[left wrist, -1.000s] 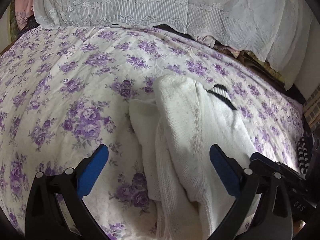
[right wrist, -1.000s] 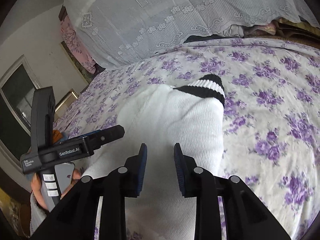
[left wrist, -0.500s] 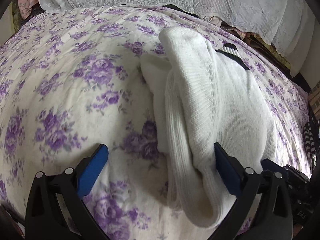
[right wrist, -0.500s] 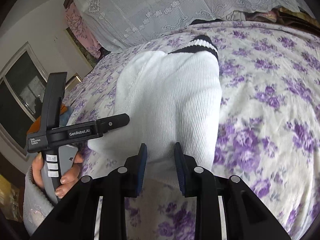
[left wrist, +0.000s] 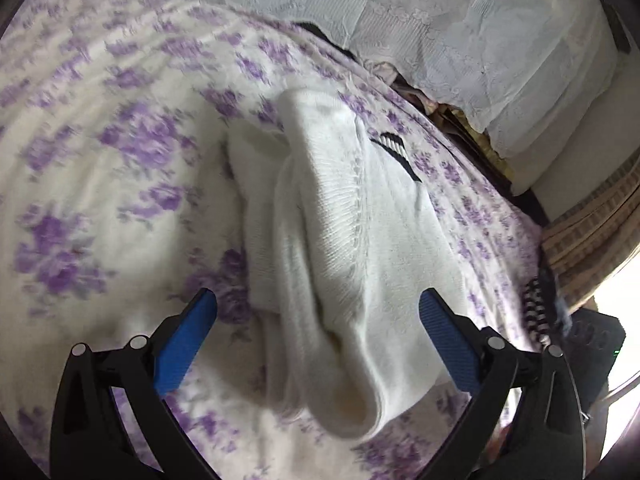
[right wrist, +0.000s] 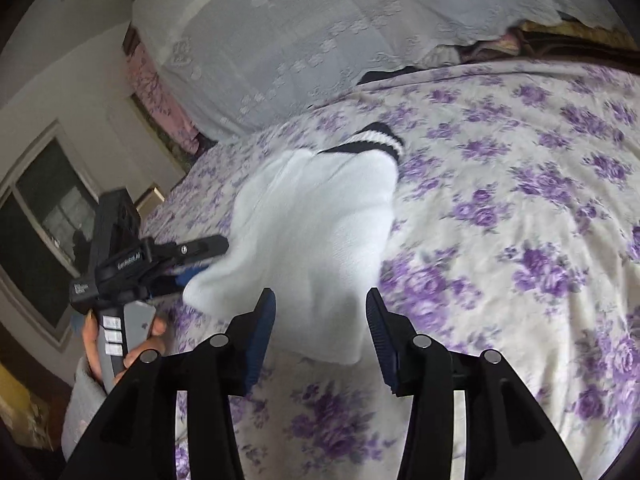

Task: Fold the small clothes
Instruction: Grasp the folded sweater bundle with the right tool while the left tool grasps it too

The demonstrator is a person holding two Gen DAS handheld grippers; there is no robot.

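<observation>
Your folded white knitted sock (left wrist: 360,264), the one with the black-striped cuff, lies on the bed's cream bedspread (left wrist: 100,184) printed with purple roses. Your left gripper (left wrist: 318,336) has its blue-padded jaws spread wide, and the sock's near folded end sits right between them, touching neither pad. From the right wrist view, your right gripper (right wrist: 322,332) has just been opening its jaws; they now stand partly apart with the sock's near corner (right wrist: 332,344) between them, and the pads are not pressing it. The striped cuff (right wrist: 372,142) points away from you toward the white lace cover (right wrist: 320,32) at the head of the bed. Your left hand (right wrist: 120,344) shows at the left edge, gripping the handle.
</observation>
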